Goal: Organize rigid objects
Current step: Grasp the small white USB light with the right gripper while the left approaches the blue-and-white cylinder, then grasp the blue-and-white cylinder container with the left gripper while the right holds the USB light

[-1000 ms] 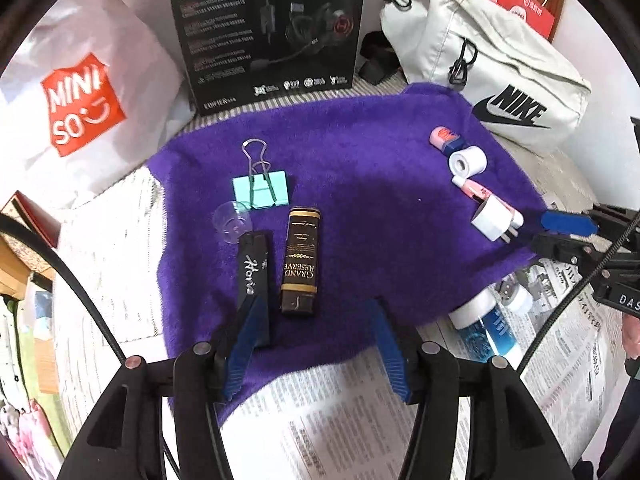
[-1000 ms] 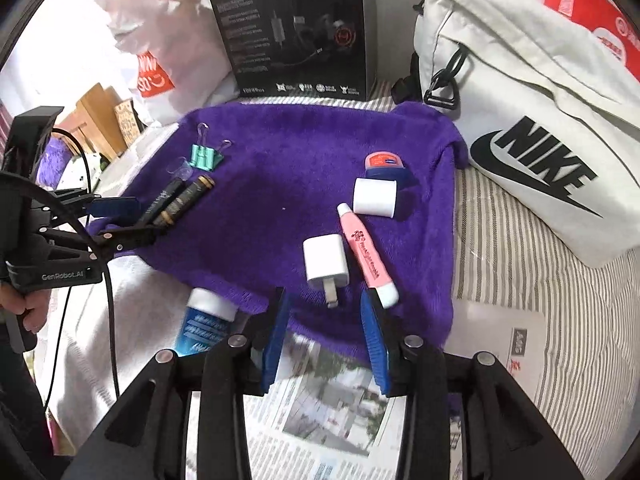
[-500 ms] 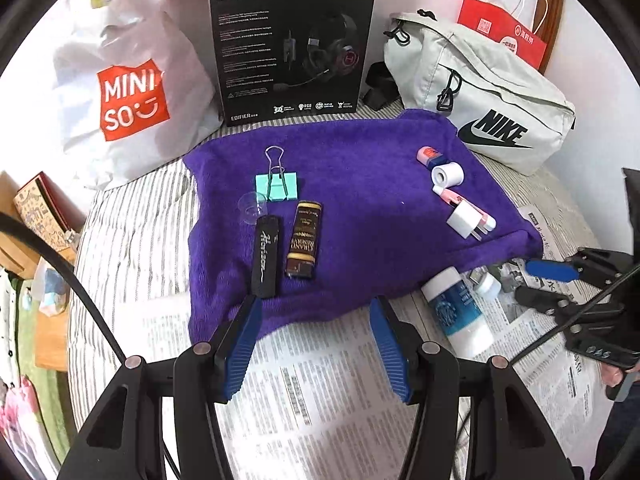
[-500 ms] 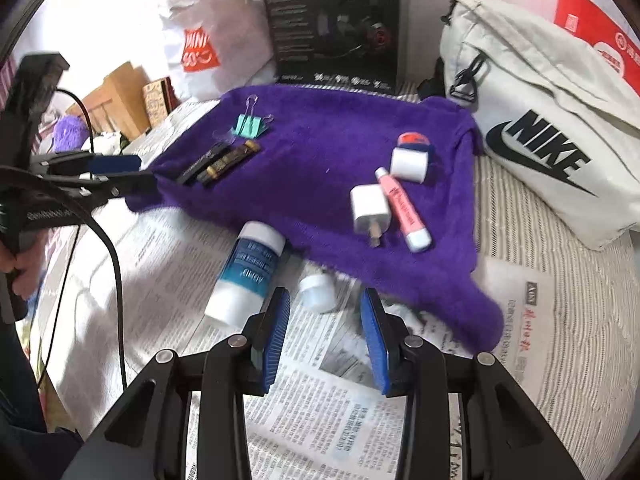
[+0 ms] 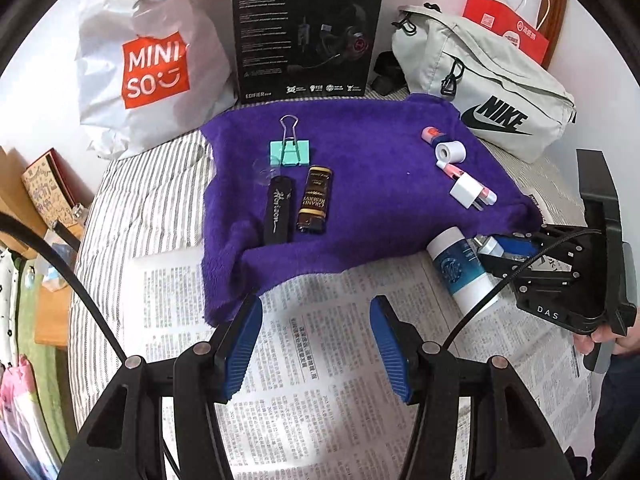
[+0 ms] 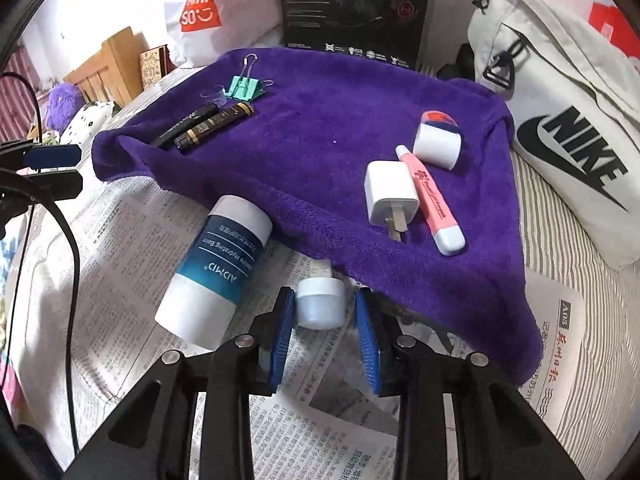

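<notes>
The small white plastic jar (image 6: 320, 305) lies on its side on the newspaper (image 6: 132, 264), just at the near edge of the purple fleece towel (image 6: 320, 120); its long axis runs away from my right wrist camera, with the narrower end tucked toward the towel's hem. My right claw (image 6: 323, 340) sits low over the newspaper with its 2 blue pads on either side of the jar: the left pad looks to be touching it, while the right pad stands a little apart, so the claw is spread and not yet clamped. Just to the jar's left lies the white tube with the blue label (image 6: 216, 268), its long axis slanting from near-left to far-right, one end against the towel.

In the left wrist view I see my left claw (image 5: 316, 348) held above the newspaper, level, pads wide apart with nothing between them, aimed at the towel.

On the towel, the white plug adapter (image 6: 390, 196) and the pink highlighter (image 6: 430, 196) lie side by side, touching.
</notes>
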The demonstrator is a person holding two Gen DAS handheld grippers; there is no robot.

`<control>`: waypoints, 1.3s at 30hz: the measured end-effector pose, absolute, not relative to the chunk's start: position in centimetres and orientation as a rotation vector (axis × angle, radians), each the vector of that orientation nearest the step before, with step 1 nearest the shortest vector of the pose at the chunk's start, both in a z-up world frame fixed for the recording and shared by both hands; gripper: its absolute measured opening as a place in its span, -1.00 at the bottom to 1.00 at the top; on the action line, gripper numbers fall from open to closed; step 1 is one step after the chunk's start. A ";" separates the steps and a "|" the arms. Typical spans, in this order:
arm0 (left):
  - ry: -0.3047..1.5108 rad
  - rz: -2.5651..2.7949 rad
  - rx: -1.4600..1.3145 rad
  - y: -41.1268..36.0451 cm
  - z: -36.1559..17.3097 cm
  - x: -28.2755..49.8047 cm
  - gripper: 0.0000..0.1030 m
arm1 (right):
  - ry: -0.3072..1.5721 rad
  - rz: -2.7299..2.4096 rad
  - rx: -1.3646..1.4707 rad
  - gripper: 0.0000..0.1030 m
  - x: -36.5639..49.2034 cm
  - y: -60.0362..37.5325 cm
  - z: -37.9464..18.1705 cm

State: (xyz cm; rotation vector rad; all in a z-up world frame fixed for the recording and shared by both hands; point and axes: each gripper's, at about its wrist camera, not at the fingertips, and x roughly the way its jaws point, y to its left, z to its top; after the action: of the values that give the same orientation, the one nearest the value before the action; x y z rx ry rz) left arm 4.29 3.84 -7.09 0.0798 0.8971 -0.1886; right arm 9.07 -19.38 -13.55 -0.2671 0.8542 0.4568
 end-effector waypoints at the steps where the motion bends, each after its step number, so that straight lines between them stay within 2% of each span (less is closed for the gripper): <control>1: 0.899 -0.186 0.074 3.9 -7.2 4.3 0.05 | 0.845 0.458 -0.268 -0.54 9.0 -19.3 -13.6; 11: 0.912 -0.224 0.037 2.9 -7.9 4.6 0.05 | 0.865 0.429 -0.238 -0.54 8.3 -20.5 -13.4; 31: 0.993 -0.402 0.060 -6.8 -9.8 7.3 0.05 | 0.897 0.276 -0.112 -0.54 5.0 -28.2 -14.3; 39: 1.030 -0.416 0.090 -8.1 -11.3 7.9 0.23 | 0.886 0.281 -0.122 -0.54 4.7 -28.3 -14.4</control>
State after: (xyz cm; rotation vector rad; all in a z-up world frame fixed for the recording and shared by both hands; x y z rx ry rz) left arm 7.90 -8.14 -11.33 0.0904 1.0297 -0.4162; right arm 4.66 -28.29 -14.44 -0.1216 0.8863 0.2808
